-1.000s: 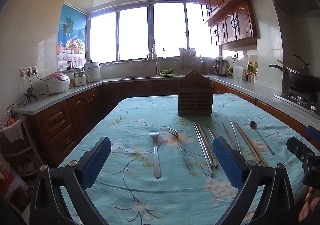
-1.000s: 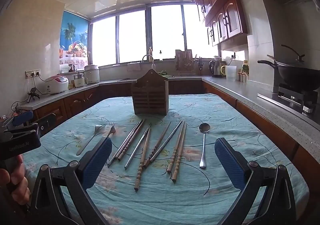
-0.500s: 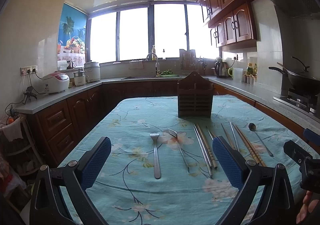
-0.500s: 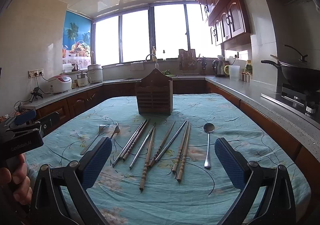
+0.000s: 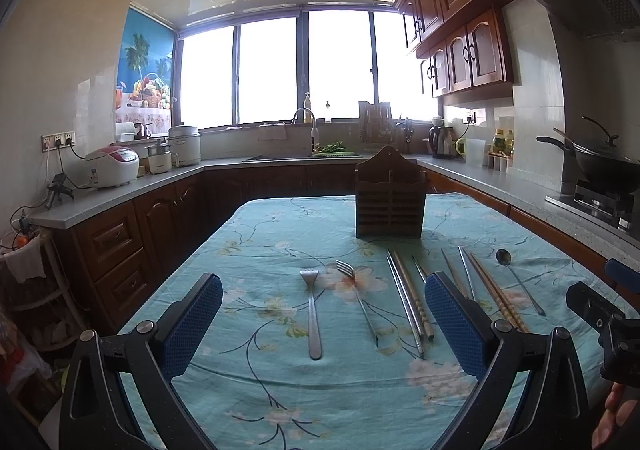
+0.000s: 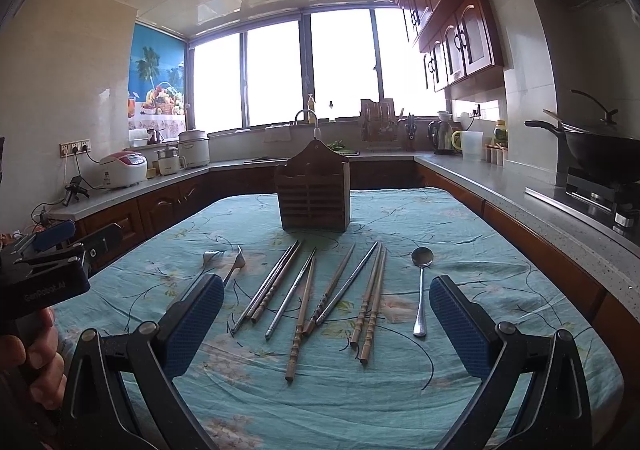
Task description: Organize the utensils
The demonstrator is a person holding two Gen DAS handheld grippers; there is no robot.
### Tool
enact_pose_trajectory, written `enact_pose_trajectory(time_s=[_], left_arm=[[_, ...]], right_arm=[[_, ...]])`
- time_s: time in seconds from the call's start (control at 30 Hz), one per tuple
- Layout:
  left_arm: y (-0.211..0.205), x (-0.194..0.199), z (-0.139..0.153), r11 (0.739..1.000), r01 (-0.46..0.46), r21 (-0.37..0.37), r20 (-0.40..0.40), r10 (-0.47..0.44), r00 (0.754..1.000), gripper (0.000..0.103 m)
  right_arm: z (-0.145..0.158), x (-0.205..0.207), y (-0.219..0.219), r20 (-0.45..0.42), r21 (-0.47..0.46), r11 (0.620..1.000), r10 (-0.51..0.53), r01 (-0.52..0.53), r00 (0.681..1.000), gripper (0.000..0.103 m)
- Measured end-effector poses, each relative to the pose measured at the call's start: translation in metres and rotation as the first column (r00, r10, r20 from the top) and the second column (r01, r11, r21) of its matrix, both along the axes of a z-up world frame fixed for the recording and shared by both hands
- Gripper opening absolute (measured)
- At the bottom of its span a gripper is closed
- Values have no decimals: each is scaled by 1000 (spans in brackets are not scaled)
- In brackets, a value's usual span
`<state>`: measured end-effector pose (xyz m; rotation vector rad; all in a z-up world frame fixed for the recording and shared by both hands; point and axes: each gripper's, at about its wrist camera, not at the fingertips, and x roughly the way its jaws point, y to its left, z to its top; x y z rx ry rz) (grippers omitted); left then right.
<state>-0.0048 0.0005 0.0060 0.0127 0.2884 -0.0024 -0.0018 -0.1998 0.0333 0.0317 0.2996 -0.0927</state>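
Observation:
A dark wooden utensil holder (image 5: 389, 203) (image 6: 313, 194) stands upright at the far middle of the table. In front of it lie two metal forks (image 5: 312, 310), several metal and wooden chopsticks (image 6: 304, 298) and a metal spoon (image 6: 421, 286), all flat on the cloth. My left gripper (image 5: 322, 324) is open and empty, hovering above the near fork. My right gripper (image 6: 326, 324) is open and empty, above the near ends of the chopsticks. Each gripper shows at the edge of the other's view.
The table carries a teal flowered cloth (image 5: 280, 234). Counters run around it: a rice cooker (image 5: 112, 165) on the left, a sink (image 5: 304, 153) at the back, a wok on a stove (image 5: 604, 165) on the right.
Both grippers have drifted slightly; the utensils and holder sit a little differently in each view. Nothing was taken hold of and the jaws stayed open.

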Motion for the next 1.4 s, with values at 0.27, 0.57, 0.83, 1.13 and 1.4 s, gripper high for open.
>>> enact_pose_trajectory(time_s=[0.27,0.57,0.83,1.13,1.4], left_arm=[[0,-1,1,1000,1,0,4,-1,1000,102],[0,0,1,1000,4,-1,4,-4,1000,102],[0,-1,2,1000,10,-4,5,-10,1000,102],[1,3,1,1000,13,-19,-7,-14,1000,102],[6,41,13,997,27,-71,-116,-35,993,99]], right_arm=[[-1,0,0,-4,9,1000,5,-5,1000,103],[-1,0,1,-6,14,1000,14,-14,1000,103],[0,0,2,-8,18,1000,18,-18,1000,103],[1,2,0,-14,21,1000,21,-21,1000,103],[9,28,-12,-100,76,996,56,-48,993,103]])
